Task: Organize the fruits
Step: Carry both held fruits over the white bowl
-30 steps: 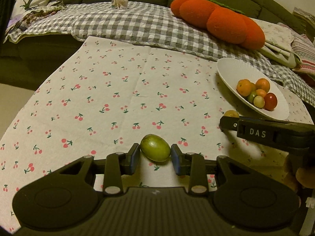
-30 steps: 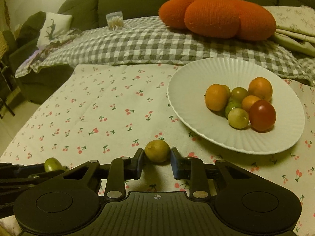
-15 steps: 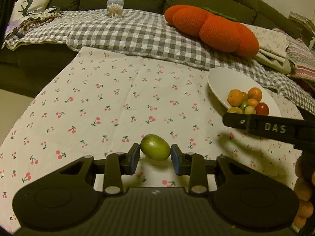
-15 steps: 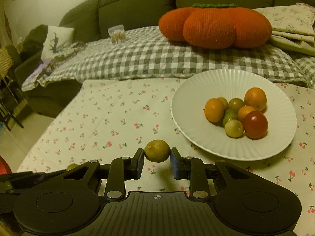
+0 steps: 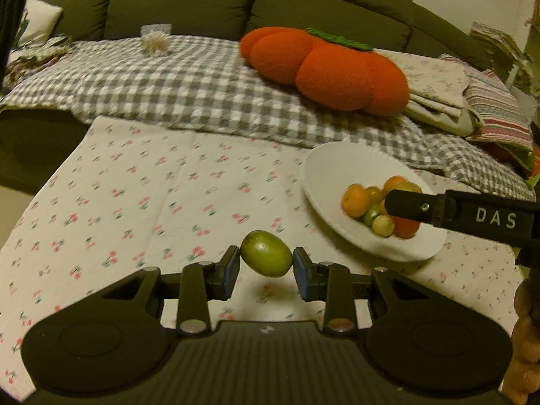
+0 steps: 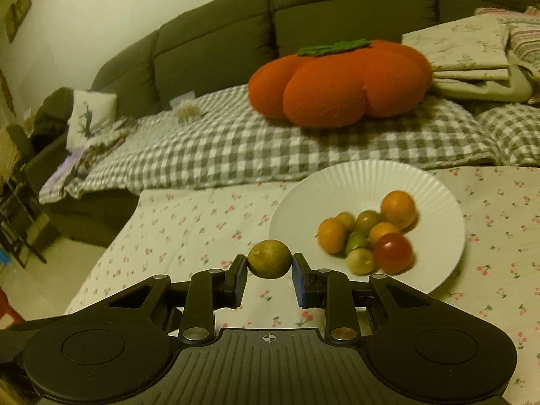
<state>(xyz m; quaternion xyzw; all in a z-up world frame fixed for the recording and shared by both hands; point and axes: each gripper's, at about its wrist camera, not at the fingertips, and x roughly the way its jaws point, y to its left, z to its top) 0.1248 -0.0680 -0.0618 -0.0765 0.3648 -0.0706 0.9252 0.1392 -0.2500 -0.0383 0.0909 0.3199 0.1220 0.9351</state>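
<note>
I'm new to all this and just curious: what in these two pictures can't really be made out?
- Left wrist view: the right gripper's arm crosses the white plate, hiding part of the fruit pile.
- Left wrist view: the small clear container on the checked blanket is blurred; its contents are unclear.
- Right wrist view: the plate's near rim sits behind the right gripper.

Dim room: dark green sofa under a checked blanket, pumpkin cushion, pale wall.
</note>
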